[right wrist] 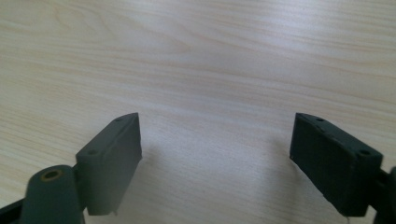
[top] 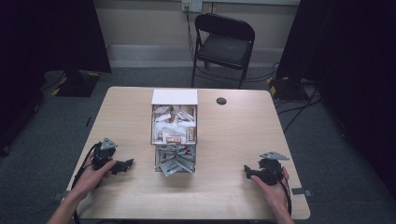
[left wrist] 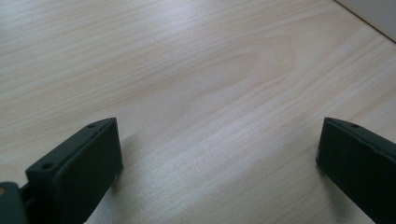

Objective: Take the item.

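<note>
A clear two-tier box (top: pixel 174 137) stands mid-table, its white lid flap raised at the back. Its upper tier holds several white and brown packets (top: pixel 173 122); silver packets (top: pixel 175 160) fill the lower tier. My left gripper (top: pixel 127 164) rests on the table to the box's left, held in a hand, jaws pointing right toward it. My right gripper (top: pixel 246 171) rests to the box's right, jaws pointing left. In both gripper views the black jaws stand wide apart over bare wood, left gripper (left wrist: pixel 219 140) and right gripper (right wrist: pixel 217 140), with nothing between them.
The light wooden table (top: pixel 233 135) has a small black round cap (top: pixel 221 101) near its far edge. A black folding chair (top: pixel 223 44) stands behind the table. Dark curtains flank both sides, and cables lie on the grey carpet.
</note>
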